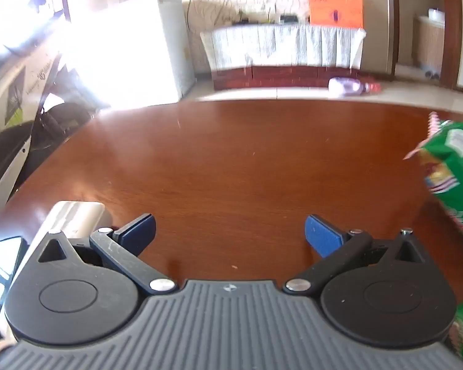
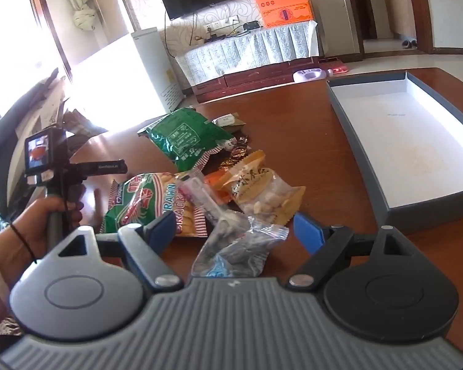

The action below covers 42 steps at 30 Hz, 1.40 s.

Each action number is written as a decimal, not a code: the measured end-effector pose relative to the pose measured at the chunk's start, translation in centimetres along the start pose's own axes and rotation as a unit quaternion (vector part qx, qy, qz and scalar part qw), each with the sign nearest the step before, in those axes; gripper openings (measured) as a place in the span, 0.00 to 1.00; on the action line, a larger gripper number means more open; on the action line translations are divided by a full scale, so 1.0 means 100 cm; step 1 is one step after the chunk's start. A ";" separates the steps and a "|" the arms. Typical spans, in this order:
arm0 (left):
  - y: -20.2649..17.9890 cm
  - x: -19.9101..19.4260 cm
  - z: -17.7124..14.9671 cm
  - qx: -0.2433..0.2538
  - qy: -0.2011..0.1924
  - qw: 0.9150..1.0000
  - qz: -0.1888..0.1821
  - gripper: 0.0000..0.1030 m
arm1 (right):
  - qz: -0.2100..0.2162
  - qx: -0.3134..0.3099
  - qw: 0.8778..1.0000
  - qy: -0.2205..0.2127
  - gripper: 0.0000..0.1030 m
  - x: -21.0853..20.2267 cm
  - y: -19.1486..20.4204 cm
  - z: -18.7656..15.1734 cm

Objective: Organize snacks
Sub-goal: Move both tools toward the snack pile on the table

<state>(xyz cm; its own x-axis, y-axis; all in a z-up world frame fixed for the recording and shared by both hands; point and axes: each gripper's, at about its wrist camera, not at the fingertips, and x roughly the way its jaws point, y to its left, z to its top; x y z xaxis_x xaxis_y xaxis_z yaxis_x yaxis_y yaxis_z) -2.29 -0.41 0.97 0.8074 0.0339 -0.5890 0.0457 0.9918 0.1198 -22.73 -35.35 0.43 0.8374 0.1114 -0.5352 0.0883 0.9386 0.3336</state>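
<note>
Right gripper (image 2: 233, 231) jaws spread wide, straddling a clear crinkly plastic snack packet (image 2: 240, 246), nothing pinched yet. Left gripper (image 1: 230, 234) spread too, over bare brown wooden table (image 1: 231, 160). Beyond, heaped snack bags (image 2: 182, 166); empty grey shallow cardboard box (image 2: 416, 141) alongside, presumably awaiting them.

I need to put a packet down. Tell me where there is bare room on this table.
Free: the grey box, nothing inside it, and the bare wood ahead of the left gripper. Crowded: the snack pile, from the green bag to the clear packet between the open right gripper fingers.
</note>
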 end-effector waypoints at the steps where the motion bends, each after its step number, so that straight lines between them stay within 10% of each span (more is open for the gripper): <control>1: 0.002 -0.005 -0.001 -0.009 -0.004 1.000 -0.012 1.00 | 0.001 0.000 1.000 -0.001 0.82 0.001 0.005 -0.001; 20: -0.045 -0.210 -0.065 -0.051 -0.055 0.995 -0.060 1.00 | 0.008 -0.046 0.999 -0.017 0.82 -0.020 0.025 -0.014; 42: -0.106 -0.254 -0.076 -0.004 -0.056 0.994 -0.092 1.00 | 0.010 -0.083 0.996 -0.033 0.82 -0.050 0.014 -0.024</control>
<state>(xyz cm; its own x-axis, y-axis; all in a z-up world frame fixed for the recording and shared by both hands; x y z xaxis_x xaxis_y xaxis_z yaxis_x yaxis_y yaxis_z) -27.76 -10.85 8.60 0.8463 -0.1619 -0.5076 0.1947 0.9808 0.0118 -28.09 -33.81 1.72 0.8718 0.1134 -0.4766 -0.0142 0.9782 0.2070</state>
